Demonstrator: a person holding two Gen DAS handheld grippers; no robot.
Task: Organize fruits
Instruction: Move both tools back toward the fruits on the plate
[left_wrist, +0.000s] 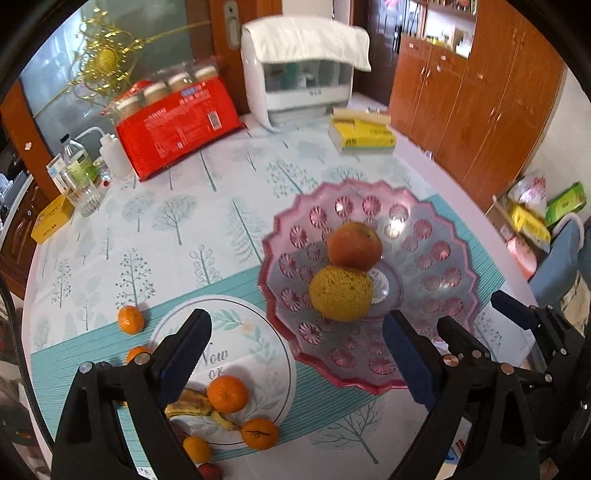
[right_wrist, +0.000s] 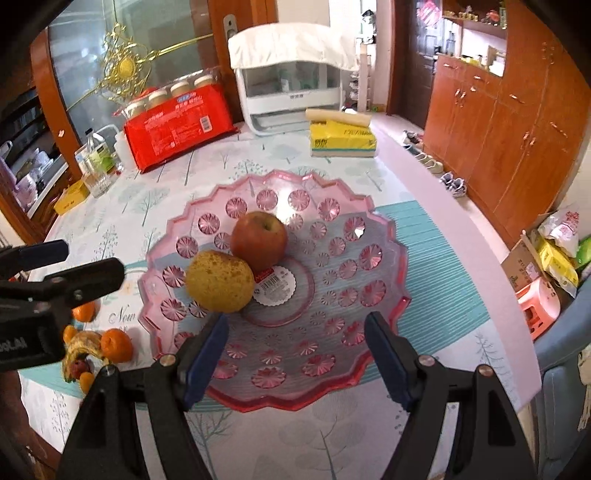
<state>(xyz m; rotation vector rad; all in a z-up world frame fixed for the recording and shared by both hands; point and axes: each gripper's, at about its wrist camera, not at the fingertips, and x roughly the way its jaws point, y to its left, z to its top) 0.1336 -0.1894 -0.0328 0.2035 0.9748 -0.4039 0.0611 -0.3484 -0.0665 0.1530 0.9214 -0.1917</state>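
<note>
**2 fruits in the dish, the rest waiting on the white plate**

Nearest first: both grippers hang over the near edge of the table with nothing in them. The left gripper (left_wrist: 295, 347) has its fingers spread wide over the white plate (left_wrist: 258, 343), and the right gripper (right_wrist: 297, 354) is spread just as wide over the near rim of the pink dish (right_wrist: 369, 229).

Under the left one sit the leftovers: a browned banana (left_wrist: 192, 404), a tangerine (left_wrist: 227, 393) touching it, another tangerine (left_wrist: 259, 432) on the plate's rim, and a few more loose on the cloth beside it.

Further in, the pear (right_wrist: 219, 280) and apple (right_wrist: 259, 238) sit touching near the middle of the dish.

My read: sorting is partway done, and the next move is the left gripper dropping onto a tangerine, closing gently since it's round and will roll, then carrying it right over the scalloped rim. Loads of bare dish on the right and near sides. The plate and dish nearly meet, so the carry is short. The far clutter, red pack (left_wrist: 177, 129) and tissue box (left_wrist: 364, 136), is well apart.
</note>
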